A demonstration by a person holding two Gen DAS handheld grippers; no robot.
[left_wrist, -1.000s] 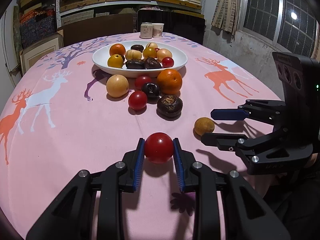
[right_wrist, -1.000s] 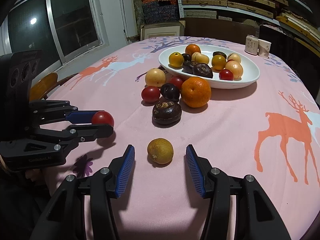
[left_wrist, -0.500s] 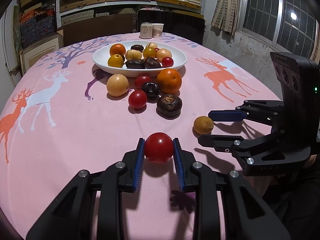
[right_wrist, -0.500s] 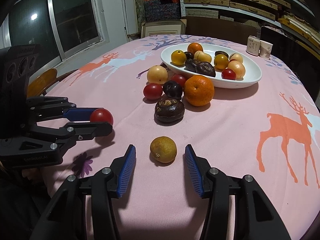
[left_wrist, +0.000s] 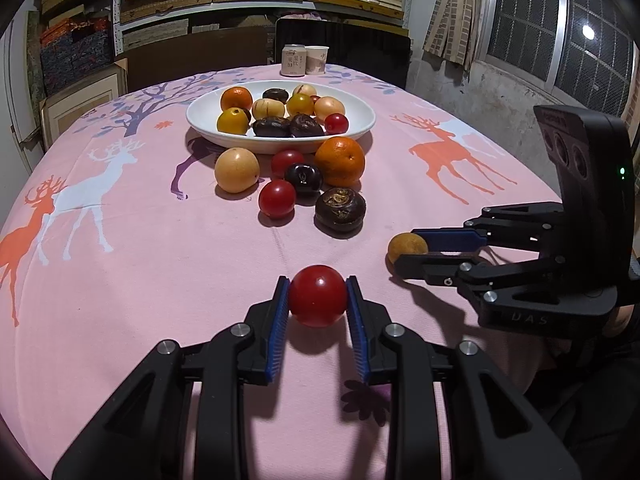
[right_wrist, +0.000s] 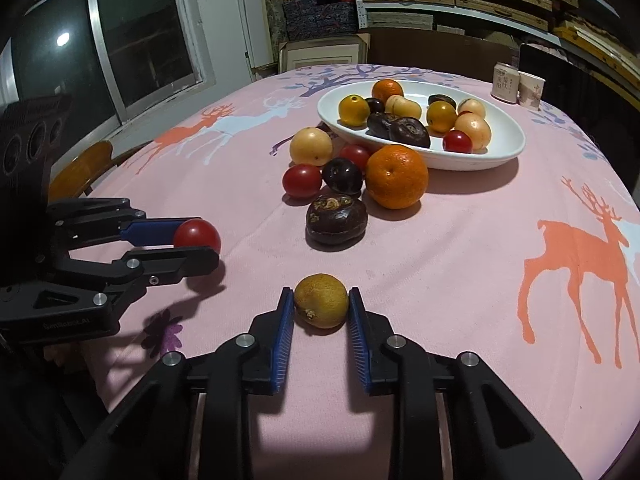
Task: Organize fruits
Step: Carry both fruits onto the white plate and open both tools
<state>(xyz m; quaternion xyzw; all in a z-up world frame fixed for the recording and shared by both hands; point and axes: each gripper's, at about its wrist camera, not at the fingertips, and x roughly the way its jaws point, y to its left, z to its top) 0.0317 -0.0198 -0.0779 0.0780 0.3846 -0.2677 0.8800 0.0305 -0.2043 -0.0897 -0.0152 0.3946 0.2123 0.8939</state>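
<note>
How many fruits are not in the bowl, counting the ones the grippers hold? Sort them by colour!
Red fruits: 3
Dark fruits: 2
Orange fruit: 1
Pale yellow fruit: 1
Yellow-brown fruit: 1
Total: 8

The left gripper (left_wrist: 318, 308) points forward and downward, its two blue-padded fingers (left_wrist: 279, 330) pressed against either side of a small red fruit (left_wrist: 318, 300) pinched at their tips. To its right the right gripper (right_wrist: 320, 316) sits at the same downward slant, its jaws drawn in on a small yellow-brown fruit (right_wrist: 321, 306), pads touching both flanks. Both tools lie side by side, tips well apart.
</note>
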